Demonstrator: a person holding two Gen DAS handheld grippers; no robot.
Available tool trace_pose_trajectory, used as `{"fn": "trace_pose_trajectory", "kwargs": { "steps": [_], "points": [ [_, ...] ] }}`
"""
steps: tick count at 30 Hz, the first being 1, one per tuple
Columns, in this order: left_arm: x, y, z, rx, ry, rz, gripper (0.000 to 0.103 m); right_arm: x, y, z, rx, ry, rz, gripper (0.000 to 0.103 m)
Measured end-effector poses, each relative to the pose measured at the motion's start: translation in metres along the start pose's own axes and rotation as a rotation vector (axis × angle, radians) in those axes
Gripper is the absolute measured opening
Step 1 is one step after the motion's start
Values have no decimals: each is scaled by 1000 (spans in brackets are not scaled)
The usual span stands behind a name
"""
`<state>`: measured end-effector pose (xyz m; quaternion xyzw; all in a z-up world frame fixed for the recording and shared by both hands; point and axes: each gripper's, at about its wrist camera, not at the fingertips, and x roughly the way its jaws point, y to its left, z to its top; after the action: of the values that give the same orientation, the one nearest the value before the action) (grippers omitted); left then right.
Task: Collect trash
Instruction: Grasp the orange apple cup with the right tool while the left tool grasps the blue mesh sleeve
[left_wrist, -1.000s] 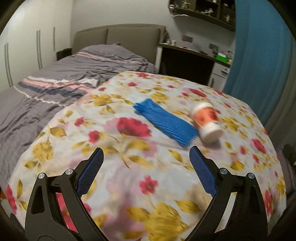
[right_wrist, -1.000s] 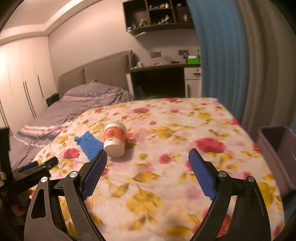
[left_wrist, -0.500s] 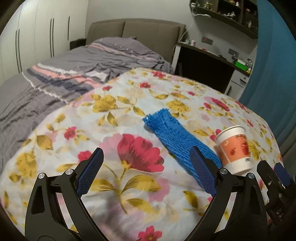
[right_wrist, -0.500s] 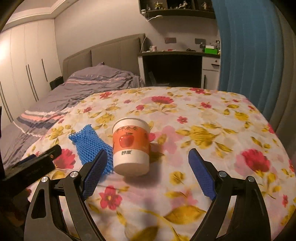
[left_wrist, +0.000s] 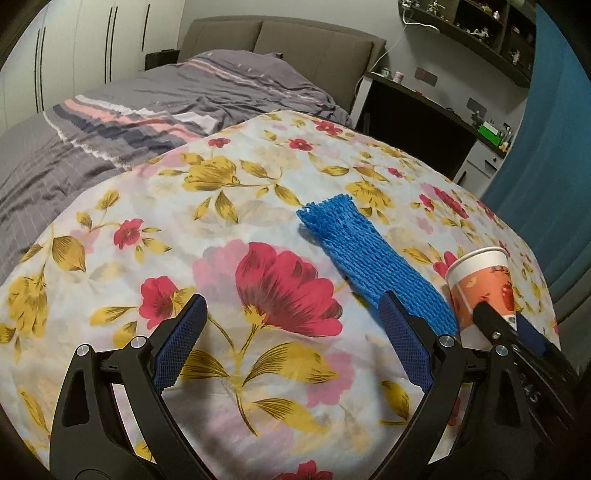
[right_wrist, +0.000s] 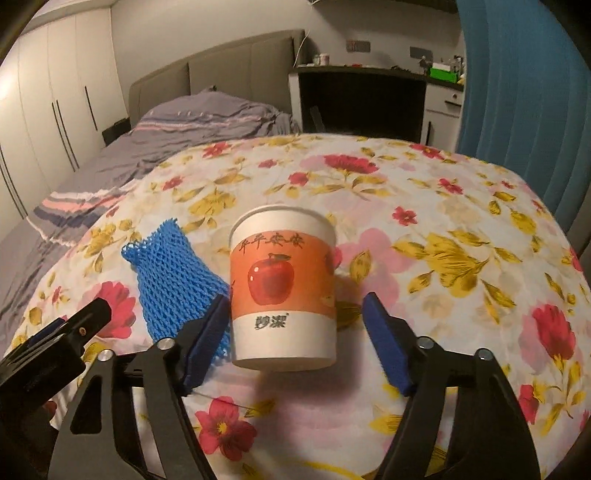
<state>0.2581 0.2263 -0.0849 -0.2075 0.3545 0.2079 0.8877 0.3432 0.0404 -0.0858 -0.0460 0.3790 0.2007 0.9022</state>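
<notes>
A: Item count?
B: One cup (right_wrist: 283, 291), one blue net (right_wrist: 173, 280). Two grippers.

A: Where's the cup?
B: Upright on the floral sheet (right_wrist: 424, 229), orange band with an apple print, white rim and base. It sits between the fingers of the right gripper (right_wrist: 293, 338). Fingers are apart, one each side of the cup; left pad looks at or just off the wall, right pad has a visible gap. Not clamped.

A: Net?
B: Flat on the sheet, just beside the cup on its left, near end tucked behind the right gripper's left finger. In the left wrist view the net (left_wrist: 373, 262) runs diagonally, with the cup (left_wrist: 482, 284) at its near end.

A: Left gripper?
B: Left gripper (left_wrist: 295, 343) has its fingers wide apart, holding nothing, low over a big red flower on the sheet (left_wrist: 221, 192). Its right finger overlaps the net's near end; can't tell if it touches.

A: Surface, room?
B: A bed. The floral sheet covers the near part, a grey striped duvet (left_wrist: 147, 110) lies beyond, with a padded headboard (left_wrist: 295, 40) behind. White wardrobes (right_wrist: 48, 92) left, dark desk (right_wrist: 362, 99) with drawers, wall shelves (left_wrist: 472, 26), blue curtain (right_wrist: 524, 81) right.
</notes>
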Motion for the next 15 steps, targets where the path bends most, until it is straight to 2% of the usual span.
{"fn": "trace_pose_trajectory", "kwargs": {
  "steps": [2, 7, 11, 15],
  "points": [
    [-1, -2, 0, 8, -3, -7, 92, 5, 1, 0, -2, 25, 5, 59],
    [-2, -9, -1, 45, -13, -19, 92, 3, -3, -1, 7, 25, 22, 57],
    [-5, -16, -3, 73, -17, -26, 92, -11, -19, -6, 47, -3, 3, 56],
    [-3, -32, -10, 115, 22, -68, 92, -36, -39, -12, 75, -45, -10, 56]
  ]
}}
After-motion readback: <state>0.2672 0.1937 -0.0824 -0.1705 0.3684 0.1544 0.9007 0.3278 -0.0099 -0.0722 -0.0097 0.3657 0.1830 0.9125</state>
